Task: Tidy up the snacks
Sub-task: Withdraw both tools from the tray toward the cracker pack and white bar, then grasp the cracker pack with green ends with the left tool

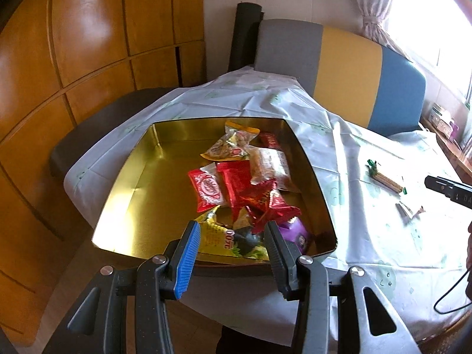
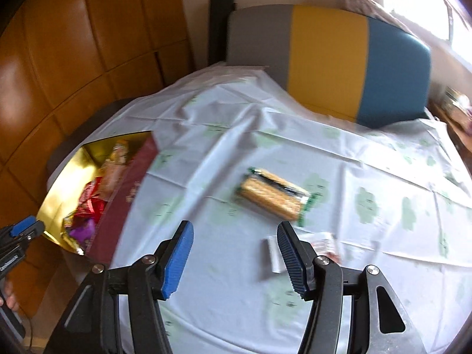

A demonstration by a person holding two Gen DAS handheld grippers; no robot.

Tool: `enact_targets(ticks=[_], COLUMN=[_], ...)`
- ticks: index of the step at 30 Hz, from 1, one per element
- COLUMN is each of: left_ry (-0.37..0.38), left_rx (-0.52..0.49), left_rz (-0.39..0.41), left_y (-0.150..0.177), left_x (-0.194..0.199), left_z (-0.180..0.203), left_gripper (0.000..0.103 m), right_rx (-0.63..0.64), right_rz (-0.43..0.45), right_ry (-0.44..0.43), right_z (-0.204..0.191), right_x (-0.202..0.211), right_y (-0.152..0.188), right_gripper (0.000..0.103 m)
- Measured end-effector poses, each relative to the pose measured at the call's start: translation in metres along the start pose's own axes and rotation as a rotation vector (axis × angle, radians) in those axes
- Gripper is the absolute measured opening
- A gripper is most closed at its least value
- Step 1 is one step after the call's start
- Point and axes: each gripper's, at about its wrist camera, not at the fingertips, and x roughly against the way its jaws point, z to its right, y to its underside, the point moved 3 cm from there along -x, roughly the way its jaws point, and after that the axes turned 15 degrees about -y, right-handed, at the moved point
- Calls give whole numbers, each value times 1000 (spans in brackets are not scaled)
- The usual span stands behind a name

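Observation:
A gold-lined tin (image 1: 138, 177) sits on the table's left part and holds several snack packets: red wrappers (image 1: 236, 188), a clear nut bag (image 1: 233, 144), a yellow packet (image 1: 218, 239) and a purple one (image 1: 298, 233). My left gripper (image 1: 231, 233) is open and empty, hovering over the tin's near edge. The tin also shows in the right wrist view (image 2: 59, 188). My right gripper (image 2: 234, 236) is open and empty above the cloth. A yellow cracker packet (image 2: 273, 196) lies just beyond it. A small silver and red wrapper (image 2: 273, 255) lies by the right finger.
A white tablecloth with green print (image 2: 368, 177) covers the table. A grey, yellow and blue chair back (image 1: 354, 73) stands behind it. Wooden cabinets (image 1: 73, 59) are on the left. The cracker packet (image 1: 386, 178) and a small wrapper (image 1: 408, 211) lie right of the tin.

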Motion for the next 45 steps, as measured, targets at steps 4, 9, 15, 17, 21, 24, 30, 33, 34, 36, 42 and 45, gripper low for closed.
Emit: enact_targets(ticks=[4,9,15,17,21,24,30,33,34,36,42,45], left_ry=[8,21,70,101,169,234,301,313,305,286,293,290], left_rx=[-21,-49,-104,-132,-190,-213,-307,-379,-415,-524,-776,-872], left_rz=[1,5,23,28,22,-11,-48,-55,-39,7,73,84], left_y=[0,-2,-10,-14,-21,-27,-38,-42,-43,-44,-49,-53], left_x=[2,4,12,15,20,20,12,4,2,-1,-19,-32], left_z=[8,19,43,57,86,111,170,199,206,230,281,302], left_gripper=[46,46,46,46,46,46,46,47,52,61,72,75], right_rx=[-21,-57,-188,-248,-357,-401,-409,-411,-411,-408,-412,-416], right_rz=[2,-2,8,15,4,-3,4,0,2,7,22,17], right_ry=[53,130,208,219,248,238,229,224,222,218,192,177], right_z=[27,67,124,139,162,166,165,164,164,163,159,158], right_x=[11,27,36,38,38,36,39,40,40,42,46,46], right_y=[1,5,18,24,27,29,28,27,26,25,22,22], right_gripper=[60,64,65,65,65,66,73,73,74,74,77,77])
